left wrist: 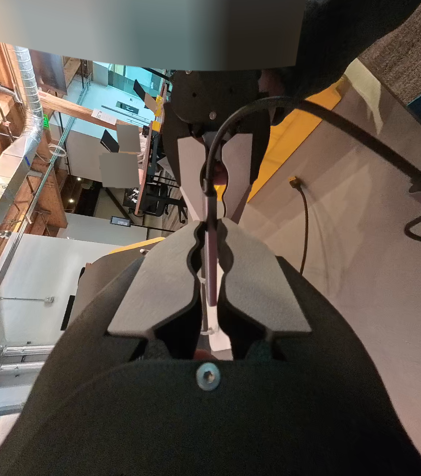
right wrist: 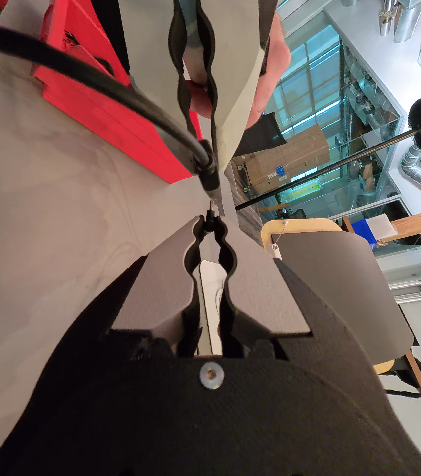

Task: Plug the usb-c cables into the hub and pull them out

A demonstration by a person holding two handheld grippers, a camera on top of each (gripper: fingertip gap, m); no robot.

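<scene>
Each gripper — left gripper (left wrist: 210, 226), right gripper (right wrist: 209, 219) — is built with a matte black body and pale grey fingers (left wrist: 168, 273) edged by wavy black pads. A silver screw (left wrist: 208, 377) is set centrally in each body — a dark sleeve (left wrist: 346, 33) is worn.

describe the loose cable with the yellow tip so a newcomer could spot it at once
Start from the pale grey table in the left wrist view. Right of the left gripper, whose jaws clamp the slim hub, a thin dark cable lies alone on the surface. Its yellow plug sets it apart from the thick black cable.
</scene>
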